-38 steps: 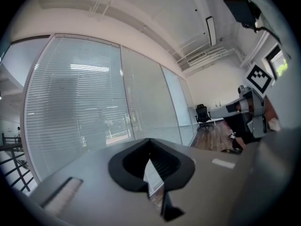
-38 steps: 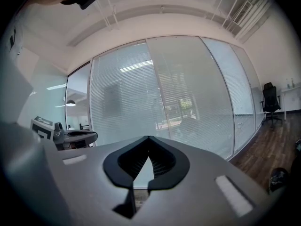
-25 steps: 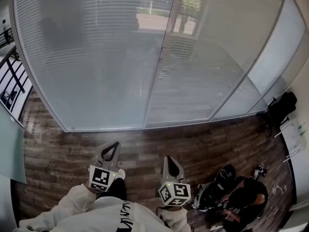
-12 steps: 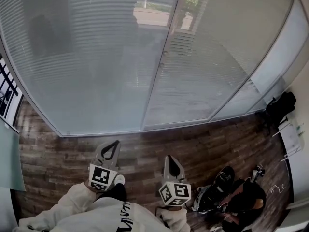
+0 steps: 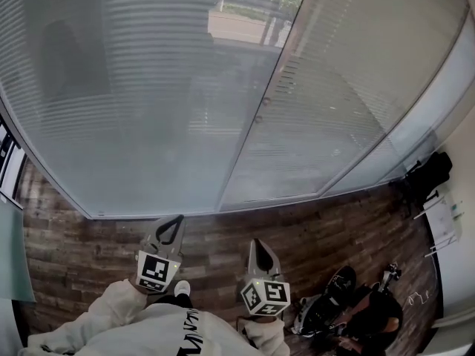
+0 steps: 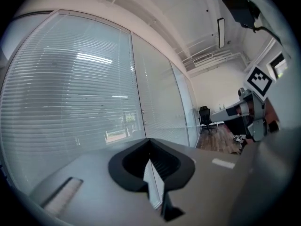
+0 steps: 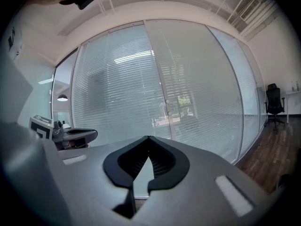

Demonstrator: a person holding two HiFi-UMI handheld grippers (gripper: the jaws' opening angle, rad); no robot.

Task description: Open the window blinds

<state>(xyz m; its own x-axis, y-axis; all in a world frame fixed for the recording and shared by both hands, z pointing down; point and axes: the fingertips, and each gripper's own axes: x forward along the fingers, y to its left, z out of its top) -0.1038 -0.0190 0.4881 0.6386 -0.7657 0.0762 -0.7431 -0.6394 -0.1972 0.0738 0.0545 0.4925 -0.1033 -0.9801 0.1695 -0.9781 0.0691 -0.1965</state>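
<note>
White slatted blinds [image 5: 148,110] hang closed behind a tall glass wall that fills the head view. A vertical frame [image 5: 249,143] splits the panes and carries a small knob [image 5: 265,101]. My left gripper [image 5: 177,219] is held level over the wood floor, short of the window's bottom rail, its jaws shut and empty. Beside it my right gripper [image 5: 258,243] points at the glass, also shut and empty. In the left gripper view the left gripper [image 6: 150,141] faces the blinds [image 6: 70,98]. In the right gripper view the right gripper [image 7: 148,138] faces the knobs [image 7: 166,102] on the frame.
Dark wood floor [image 5: 319,225] runs along the window. A person crouches among black gear [image 5: 364,317] at the lower right. A black bag [image 5: 427,173] and a white desk [image 5: 444,225] stand by the right wall. An office chair [image 6: 205,117] is further down the room.
Both grippers and the head camera have moved toward the window. The glass now fills more of the view and its bottom rail sits closer to the gripper tips. Both pairs of jaws stay shut.
</note>
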